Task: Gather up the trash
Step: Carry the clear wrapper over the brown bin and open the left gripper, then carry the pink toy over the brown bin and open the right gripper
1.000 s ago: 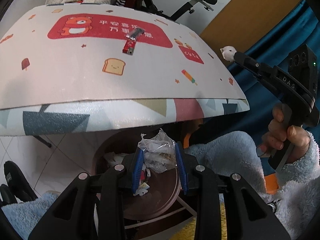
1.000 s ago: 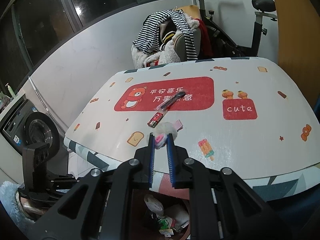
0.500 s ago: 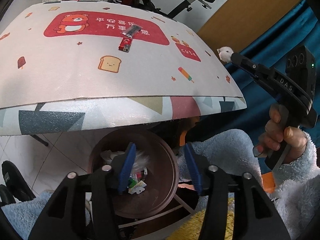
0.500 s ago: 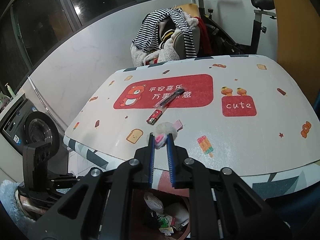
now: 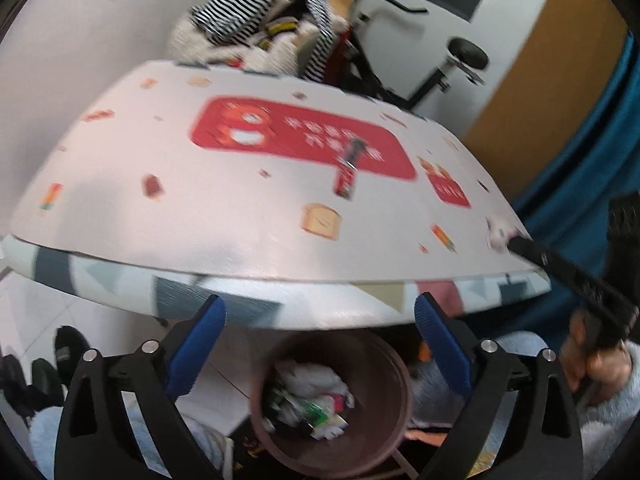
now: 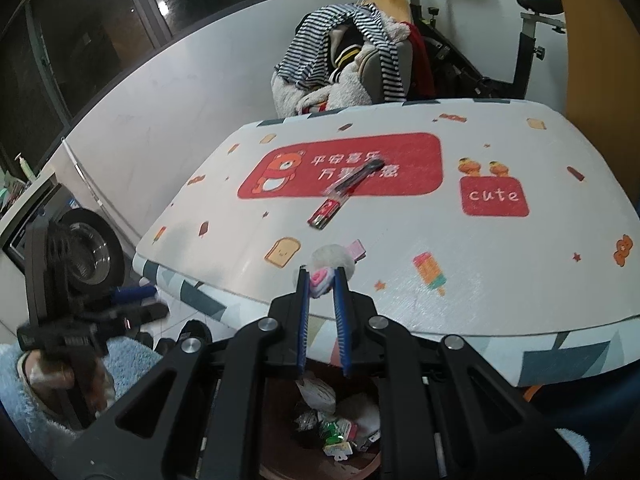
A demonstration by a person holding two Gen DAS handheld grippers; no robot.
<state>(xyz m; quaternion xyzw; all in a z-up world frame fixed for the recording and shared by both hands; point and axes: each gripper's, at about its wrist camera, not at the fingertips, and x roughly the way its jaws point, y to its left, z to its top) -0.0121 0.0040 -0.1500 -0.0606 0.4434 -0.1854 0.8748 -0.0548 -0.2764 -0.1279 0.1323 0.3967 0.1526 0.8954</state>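
A brown trash bin (image 5: 360,458) holding wrappers stands under the table's front edge; it also shows in the right wrist view (image 6: 280,466). My left gripper (image 5: 320,344) is wide open and empty above the bin. My right gripper (image 6: 323,280) is shut on a white and pink fluffy wad (image 6: 325,270), held over the table's front edge; this wad also shows in the left wrist view (image 5: 498,236). A red and black wrapper (image 6: 344,194) lies mid-table, also in the left wrist view (image 5: 347,174).
The table (image 6: 500,280) has a white mat with red cartoon panels. A chair piled with striped clothes (image 6: 344,52) and an exercise bike (image 6: 520,40) stand behind it. A washing machine (image 6: 86,256) is at the left. Blue curtain (image 5: 580,184) at right.
My left gripper let go of the clear plastic wad into the bin, opened wide and tilted up toward the table. My right gripper stayed shut on the fluffy wad, nearly still.
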